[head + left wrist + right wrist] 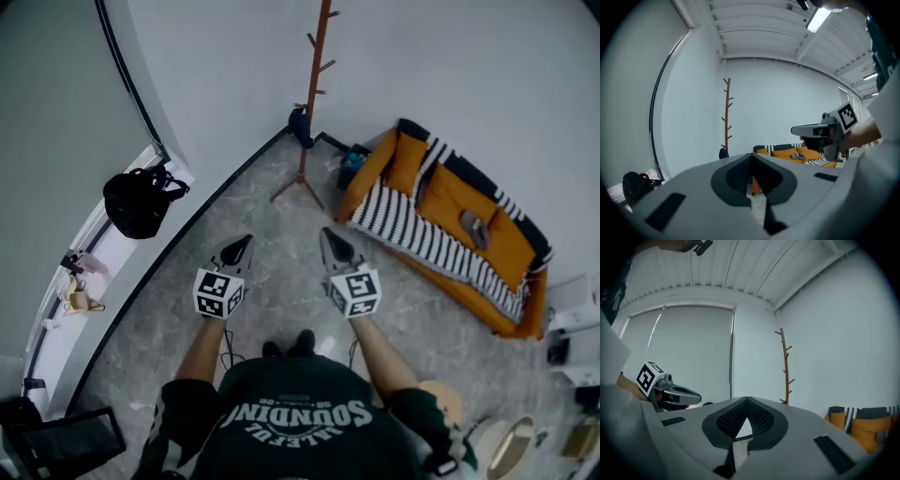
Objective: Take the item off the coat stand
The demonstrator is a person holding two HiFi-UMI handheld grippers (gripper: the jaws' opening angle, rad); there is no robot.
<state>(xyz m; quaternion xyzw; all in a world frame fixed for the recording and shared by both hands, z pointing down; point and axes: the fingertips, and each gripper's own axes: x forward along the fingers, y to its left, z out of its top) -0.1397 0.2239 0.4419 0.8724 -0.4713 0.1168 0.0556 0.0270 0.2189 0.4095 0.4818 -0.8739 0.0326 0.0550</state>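
Note:
The brown wooden coat stand (315,94) rises in the room's corner, well ahead of both grippers. A dark blue item (300,127) hangs low on it. In the left gripper view the stand (727,115) shows with the dark item (723,153) near its foot. The right gripper view shows the stand (786,366) only. My left gripper (236,251) and right gripper (336,248) are held side by side above the floor, both pointing at the stand. Each is shut and holds nothing: left tips (751,155) meet, right tips (746,399) meet.
An orange sofa (450,216) with a striped blanket stands right of the stand. A black bag (139,202) sits on the window ledge at the left. Grey stone floor (281,281) lies between me and the stand. Small items (80,298) lie on the ledge.

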